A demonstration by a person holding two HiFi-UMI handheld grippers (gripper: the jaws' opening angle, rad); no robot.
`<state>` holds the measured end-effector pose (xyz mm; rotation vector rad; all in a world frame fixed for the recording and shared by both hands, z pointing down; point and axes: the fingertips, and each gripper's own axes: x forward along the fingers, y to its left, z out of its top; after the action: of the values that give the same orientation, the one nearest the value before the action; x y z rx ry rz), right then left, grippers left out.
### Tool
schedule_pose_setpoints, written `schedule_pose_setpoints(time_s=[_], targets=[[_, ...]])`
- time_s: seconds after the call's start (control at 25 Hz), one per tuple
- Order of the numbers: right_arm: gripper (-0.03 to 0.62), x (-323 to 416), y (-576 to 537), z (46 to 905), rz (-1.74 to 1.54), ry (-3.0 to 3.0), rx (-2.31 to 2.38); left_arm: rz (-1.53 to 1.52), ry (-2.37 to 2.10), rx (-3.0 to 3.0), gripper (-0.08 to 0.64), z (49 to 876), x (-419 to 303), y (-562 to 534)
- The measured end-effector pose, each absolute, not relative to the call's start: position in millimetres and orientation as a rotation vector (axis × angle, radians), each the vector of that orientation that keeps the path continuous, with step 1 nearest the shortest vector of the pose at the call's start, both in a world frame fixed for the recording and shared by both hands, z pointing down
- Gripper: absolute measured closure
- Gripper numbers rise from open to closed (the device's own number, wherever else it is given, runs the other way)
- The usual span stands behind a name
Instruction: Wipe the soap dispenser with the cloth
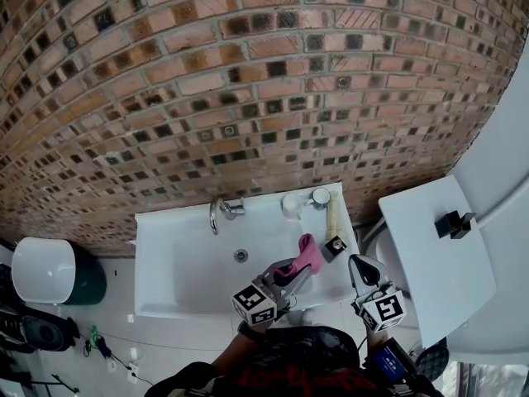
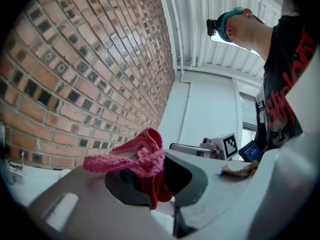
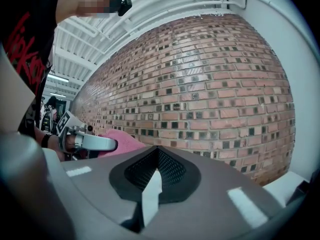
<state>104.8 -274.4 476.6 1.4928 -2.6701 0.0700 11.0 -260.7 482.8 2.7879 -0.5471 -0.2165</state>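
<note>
Fingers (image 2: 85, 196) of your left gripper (image 2: 152, 181) are clamped on the cloth (image 2: 140, 156). It is pink and bunched, and spills over the top of the pads. Only the brick wall (image 2: 75, 74) lies ahead in the left gripper view. No dispenser shows here.

Right gripper view: the right gripper (image 3: 157, 156) has its fingers pressed together with nothing between them. The cloth shows at the left edge in your other gripper. Again no dispenser, just wall.

Head view: the dispenser (image 1: 334, 217) sits on the sink (image 1: 165, 255) at the back right corner, close to the wall and right of the tap (image 1: 216, 213). You hold the cloth over the sink's right side, just beside the dispenser's near end. I cannot tell if they touch. The right gripper hangs near the sink's right edge, apart from the dispenser.

Progress, as I judge it: cloth is in hand and brought near, so pickup is done. No wiping contact is clear, so the wipe itself looks left to do.

Orientation: the pale body reads as a long shape running from the wall toward you. From this steep angle I judge it upright, long axis vertical. Nozzle direction is too small to tell.
</note>
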Motion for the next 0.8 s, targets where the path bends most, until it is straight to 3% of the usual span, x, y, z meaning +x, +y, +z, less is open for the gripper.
schedule_pose_setpoints(time_s=[0.8], targets=[[0.592, 97, -282, 490, 0.181, -2.624, 1.468, -0.209, -0.554, 2.772, 0.518, 489, 2, -262]])
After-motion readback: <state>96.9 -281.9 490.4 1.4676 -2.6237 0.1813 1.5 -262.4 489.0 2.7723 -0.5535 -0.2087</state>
